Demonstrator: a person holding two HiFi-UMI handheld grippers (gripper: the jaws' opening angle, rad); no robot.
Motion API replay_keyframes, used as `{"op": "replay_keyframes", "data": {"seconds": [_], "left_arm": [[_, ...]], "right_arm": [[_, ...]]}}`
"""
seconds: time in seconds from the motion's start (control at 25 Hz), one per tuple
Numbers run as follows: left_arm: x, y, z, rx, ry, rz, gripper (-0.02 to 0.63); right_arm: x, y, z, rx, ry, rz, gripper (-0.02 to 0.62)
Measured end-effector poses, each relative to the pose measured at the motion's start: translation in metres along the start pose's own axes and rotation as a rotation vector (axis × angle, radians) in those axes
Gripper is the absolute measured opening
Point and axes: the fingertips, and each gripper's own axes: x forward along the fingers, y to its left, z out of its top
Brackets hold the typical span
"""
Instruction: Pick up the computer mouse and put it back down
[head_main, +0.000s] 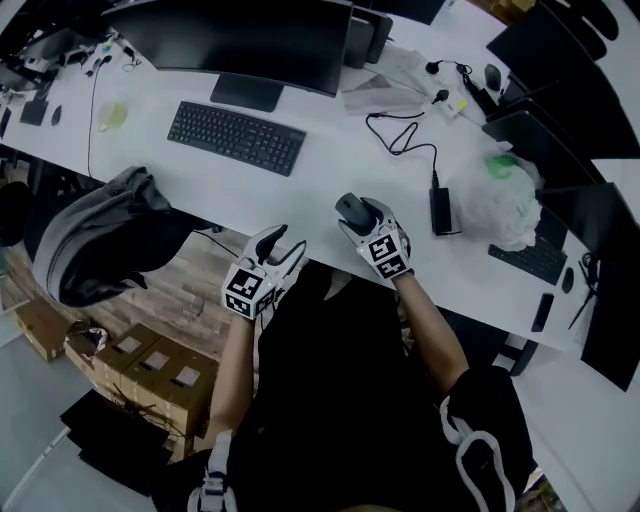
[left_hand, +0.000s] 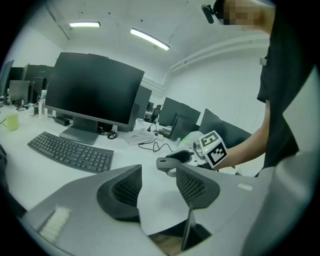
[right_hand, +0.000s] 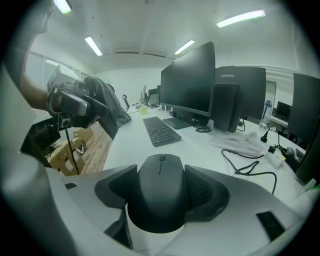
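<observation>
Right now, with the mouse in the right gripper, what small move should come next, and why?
Probably lower the right gripper to set the mouse on the desk: its jaws clamp both sides, and it appears just above the surface.
</observation>
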Motion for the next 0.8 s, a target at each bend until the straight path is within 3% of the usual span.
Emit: {"op": "replay_keyframes", "data": {"seconds": [0.8], "left_arm": [[0.01,0.006,-0.017,-0.056,0.026,0.032,0.213]], "right_arm": [[0.055,-0.011,-0.029,0.028,0.061,0.049,0.298]]}}
